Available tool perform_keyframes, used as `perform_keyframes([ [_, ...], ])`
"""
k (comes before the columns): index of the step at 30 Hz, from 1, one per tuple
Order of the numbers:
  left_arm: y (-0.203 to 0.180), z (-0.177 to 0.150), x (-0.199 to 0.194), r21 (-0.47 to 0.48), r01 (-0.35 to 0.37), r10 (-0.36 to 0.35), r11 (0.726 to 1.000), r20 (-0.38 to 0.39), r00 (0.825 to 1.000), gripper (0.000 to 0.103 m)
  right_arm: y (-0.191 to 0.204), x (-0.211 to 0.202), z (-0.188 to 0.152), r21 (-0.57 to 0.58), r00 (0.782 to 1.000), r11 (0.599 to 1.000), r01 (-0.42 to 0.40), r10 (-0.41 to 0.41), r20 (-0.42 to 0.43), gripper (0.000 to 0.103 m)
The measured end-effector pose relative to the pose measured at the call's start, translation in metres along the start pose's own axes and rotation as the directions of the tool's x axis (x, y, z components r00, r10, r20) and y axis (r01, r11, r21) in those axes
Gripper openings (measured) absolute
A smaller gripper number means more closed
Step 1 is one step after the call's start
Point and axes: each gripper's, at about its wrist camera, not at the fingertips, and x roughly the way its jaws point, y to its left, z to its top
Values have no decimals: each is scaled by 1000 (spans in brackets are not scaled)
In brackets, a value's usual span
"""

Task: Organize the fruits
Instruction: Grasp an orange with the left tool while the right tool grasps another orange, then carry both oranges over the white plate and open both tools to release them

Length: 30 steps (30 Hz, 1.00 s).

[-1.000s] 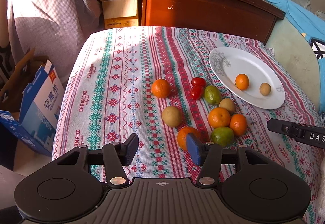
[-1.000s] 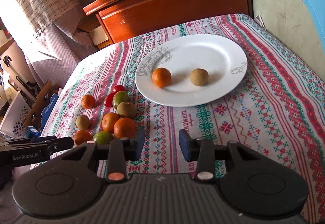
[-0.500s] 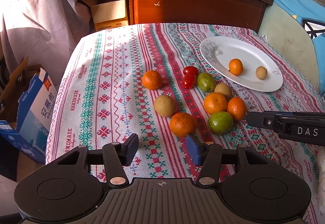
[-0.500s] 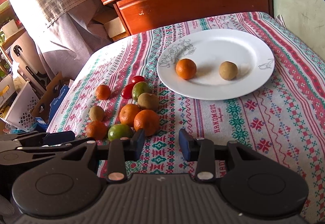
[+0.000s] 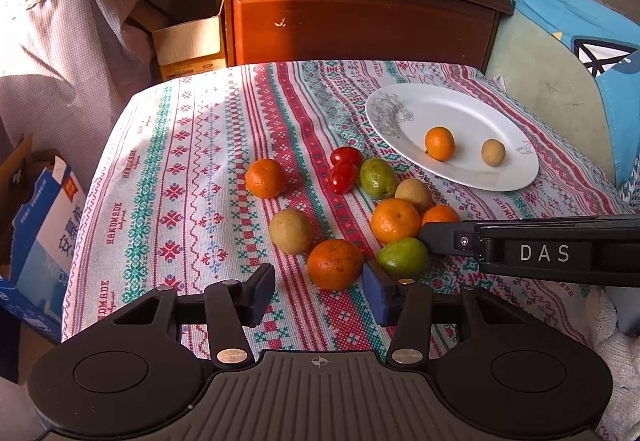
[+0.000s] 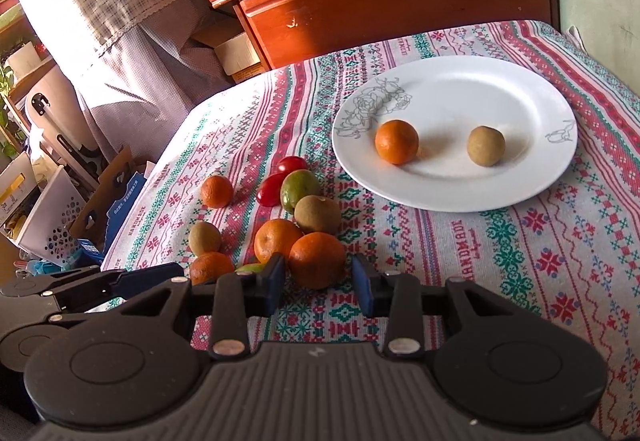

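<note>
Patterned cloth (image 5: 192, 145) holds loose fruit beside a plate (image 6: 532, 89). Left gripper (image 5: 318, 287) and right gripper (image 6: 318, 279), both released, each frame an orange (image 5: 335, 263); closing comes next, probably.

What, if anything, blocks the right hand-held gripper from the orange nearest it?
Nothing visible. The right hand-held gripper is open, and the near orange sits right at its fingertips, with only tablecloth between. A second orange touches it on the left.
</note>
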Motion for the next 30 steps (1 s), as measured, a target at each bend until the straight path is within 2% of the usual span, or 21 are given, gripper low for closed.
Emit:
perform_keyframes([
  [12, -5, -1, 7, 23, 24, -24, 999, 5, 1000, 34, -2, 2, 1, 2, 1000, 1000, -6, 6, 2, 33],
  [18, -5, -1, 9, 23, 26, -26, 999, 7, 1000, 34, -2, 1, 1, 3, 1000, 1000, -7, 7, 1, 32],
  [21, -6, -1, 9, 25, 31, -31, 999, 8, 999, 29, -2, 1, 0, 4, 1000, 1000, -6, 6, 1, 32],
  [30, -4, 1, 4, 14, 13, -13, 1000, 18, 1000, 28, -2, -2, 1, 12, 1000, 1000, 1, -1, -2, 32],
])
